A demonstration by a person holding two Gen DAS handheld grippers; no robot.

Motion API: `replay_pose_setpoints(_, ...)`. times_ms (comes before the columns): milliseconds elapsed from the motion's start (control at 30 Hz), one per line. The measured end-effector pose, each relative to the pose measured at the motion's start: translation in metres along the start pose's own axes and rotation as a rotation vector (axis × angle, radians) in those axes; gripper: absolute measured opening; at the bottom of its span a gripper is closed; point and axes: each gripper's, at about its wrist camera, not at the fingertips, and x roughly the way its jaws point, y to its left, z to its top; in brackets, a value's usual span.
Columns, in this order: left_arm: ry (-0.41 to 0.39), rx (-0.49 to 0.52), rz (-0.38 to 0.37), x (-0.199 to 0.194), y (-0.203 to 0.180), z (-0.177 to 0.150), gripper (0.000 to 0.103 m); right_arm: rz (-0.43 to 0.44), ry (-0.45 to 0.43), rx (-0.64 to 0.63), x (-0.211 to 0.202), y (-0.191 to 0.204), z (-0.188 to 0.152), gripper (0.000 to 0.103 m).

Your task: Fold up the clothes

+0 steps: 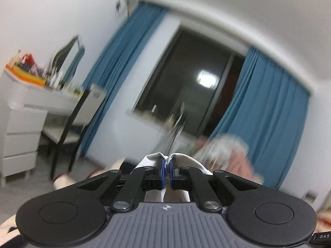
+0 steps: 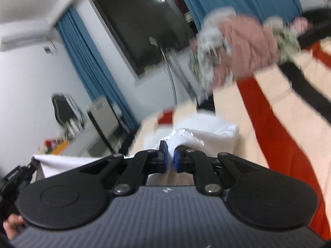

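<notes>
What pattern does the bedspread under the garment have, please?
Cream with red and black stripes; clearest in the right wrist view.

I am working in a home bedroom. I am facing blue curtains (image 1: pixel 266 111) hanging either side of a dark window (image 1: pixel 194 82). A white dressing table (image 1: pixel 31 103) with drawers is standing against the left wall, carrying a mirror (image 1: pixel 68 57) and small bottles, blurred. A wall air conditioner (image 2: pixel 26 39) is showing near the ceiling. A striped bedcover (image 2: pixel 275 128) in cream, red and black is lying below, with a pink bundle (image 2: pixel 246 49) on it.
</notes>
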Motion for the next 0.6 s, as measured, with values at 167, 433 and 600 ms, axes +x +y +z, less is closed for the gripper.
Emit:
replay_pose_setpoints(167, 0.215, 0.045, 0.093, 0.069, 0.002, -0.025, 0.005, -0.086, 0.197, 0.075, 0.061, -0.032, -0.020, 0.011)
replay_pose_setpoints(433, 0.330, 0.172, 0.179, 0.153, 0.021, -0.057, 0.005, -0.055, 0.182, 0.216, 0.092, -0.058, -0.017, 0.085)
replay_pose_setpoints(600, 0.399, 0.155, 0.205, 0.174, 0.042, -0.065, 0.006, -0.090, 0.102, 0.203, 0.078, -0.059, -0.009, 0.085)
